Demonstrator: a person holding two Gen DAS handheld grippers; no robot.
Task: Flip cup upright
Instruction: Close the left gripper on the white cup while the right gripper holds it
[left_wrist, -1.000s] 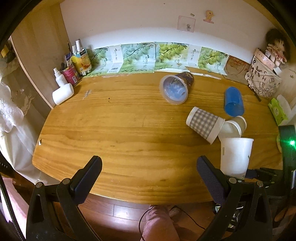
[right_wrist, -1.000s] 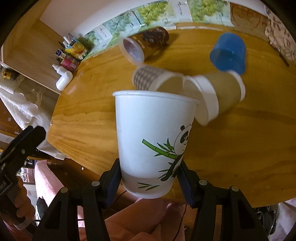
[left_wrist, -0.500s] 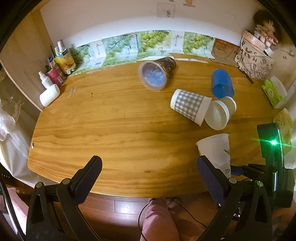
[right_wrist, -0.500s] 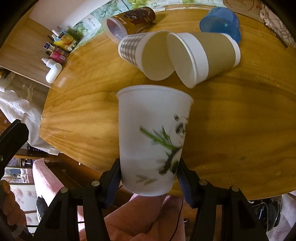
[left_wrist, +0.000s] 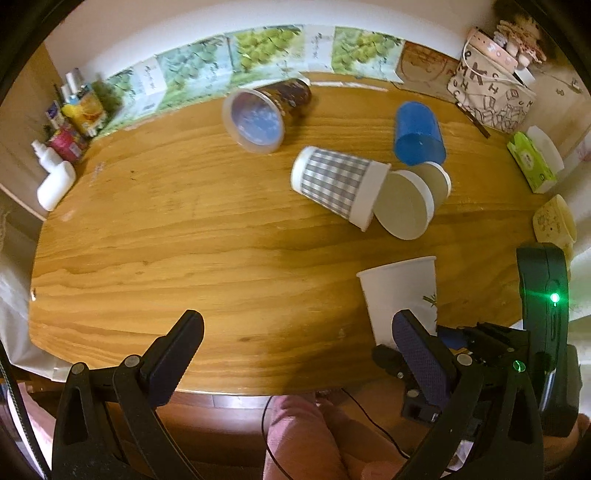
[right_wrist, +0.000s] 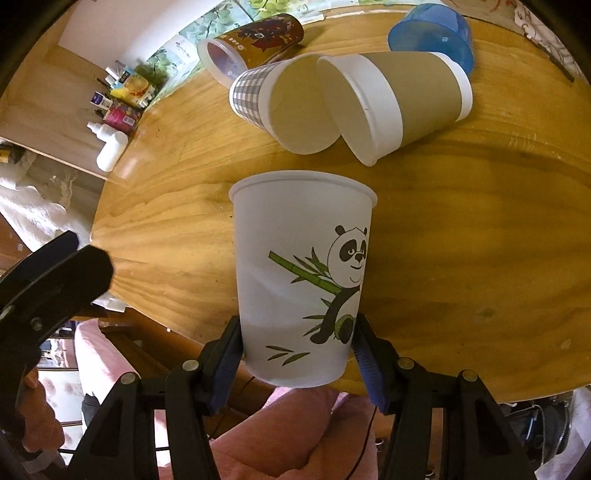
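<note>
1. Gripping the panda cup (right_wrist: 301, 284) near its base, the right gripper (right_wrist: 297, 354) has a blue-padded finger pressed on either side of the white paper wall, rim up and mouth open at the top.
2. Upright between those fingers, the cup sits above the near edge of the wooden table (right_wrist: 461, 229); whether its base touches the wood cannot be told from either view.
3. Ahead of the right gripper, just past the cup's rim, two cups lie on their sides with mouths facing back toward it: a checked cup (right_wrist: 258, 96) to the left and a brown-sleeved cup (right_wrist: 406, 96) to the right, touching at their rims.
4. Farther ahead, a clear-rimmed printed cup (right_wrist: 255, 40) lies on its side to the left, and a blue cup (right_wrist: 432, 35) sits behind the brown-sleeved one on the right.
5. Spread wide with nothing between its fingers, the left gripper (left_wrist: 295, 332) hangs over the near table edge.
6. Just behind its right finger stands the panda cup (left_wrist: 399, 291), with the right gripper (left_wrist: 458, 343) holding it low down.
7. Far ahead and left of the left gripper, a white bottle (left_wrist: 55, 184) and small containers (left_wrist: 79, 118) cluster at the table's corner.
</note>
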